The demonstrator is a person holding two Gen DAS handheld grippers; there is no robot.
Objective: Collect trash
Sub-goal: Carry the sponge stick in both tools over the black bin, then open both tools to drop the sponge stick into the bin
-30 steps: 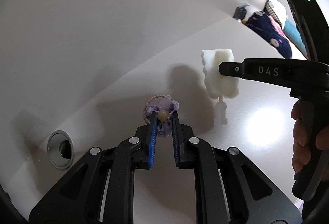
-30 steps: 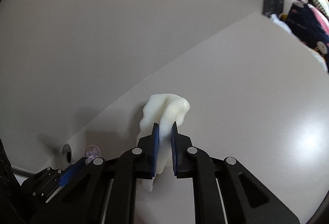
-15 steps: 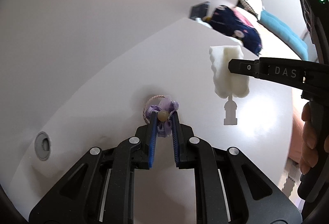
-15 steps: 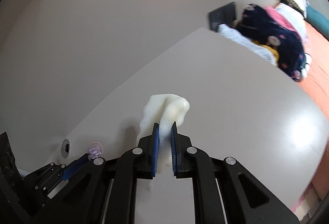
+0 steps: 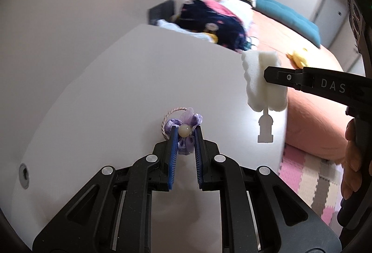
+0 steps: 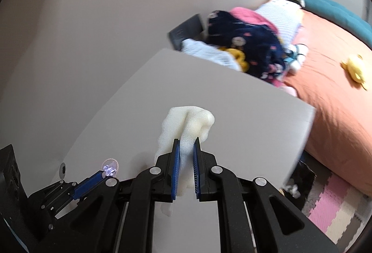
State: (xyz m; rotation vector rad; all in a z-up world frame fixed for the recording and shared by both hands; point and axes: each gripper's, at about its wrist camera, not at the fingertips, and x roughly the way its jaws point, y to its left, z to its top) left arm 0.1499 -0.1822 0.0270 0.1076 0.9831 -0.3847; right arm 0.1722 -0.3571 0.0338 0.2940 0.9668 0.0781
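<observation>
Your views are evenly bright; the bed (image 6: pixel 334 99) smears with motion blur, and fisheye edges bend and darken.

White foam piece (image 6: pixel 186 129): porous, matt, rough-edged. Hair tie (image 5: pixel 183 127): sheer purple cloth, one glossy pearl-like bead, twisted cord loop. Table (image 5: pixel 130 81) beneath both: smooth white with a soft sheen; beyond the table, bed cover (image 6: pixel 334 81) of matt orange cloth, slightly creased.
</observation>
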